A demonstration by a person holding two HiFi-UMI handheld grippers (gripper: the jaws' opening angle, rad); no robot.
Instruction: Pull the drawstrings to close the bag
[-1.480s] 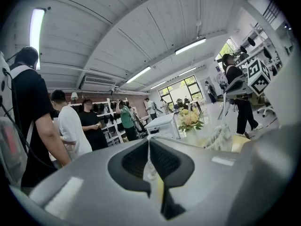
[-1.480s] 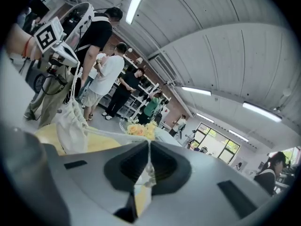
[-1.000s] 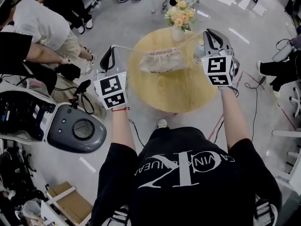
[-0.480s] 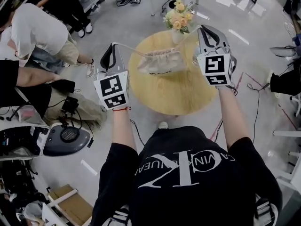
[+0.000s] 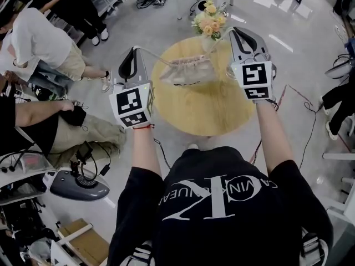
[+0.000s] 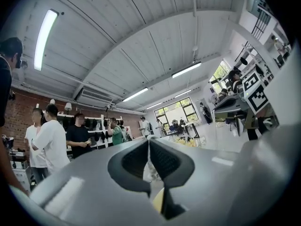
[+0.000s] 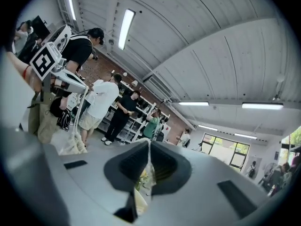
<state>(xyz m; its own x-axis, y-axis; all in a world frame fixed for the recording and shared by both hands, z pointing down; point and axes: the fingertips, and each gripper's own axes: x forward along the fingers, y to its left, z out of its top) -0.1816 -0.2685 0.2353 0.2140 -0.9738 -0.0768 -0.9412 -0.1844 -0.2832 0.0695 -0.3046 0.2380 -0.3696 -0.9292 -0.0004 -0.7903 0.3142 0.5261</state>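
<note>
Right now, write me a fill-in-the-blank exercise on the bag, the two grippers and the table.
1. The bag hangs between the grippers, over a ____ wooden table.
2. The left gripper and the right gripper each have their jaws ____ on a drawstring.
3. At the table's far edge stands a bunch of yellow ____.

Missing words: round; shut; flowers.

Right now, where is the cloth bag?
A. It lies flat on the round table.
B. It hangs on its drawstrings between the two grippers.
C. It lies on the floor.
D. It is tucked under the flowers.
B: the bag hangs on taut drawstrings, held in the shut jaws of the left gripper and the right gripper, above the table.
</note>
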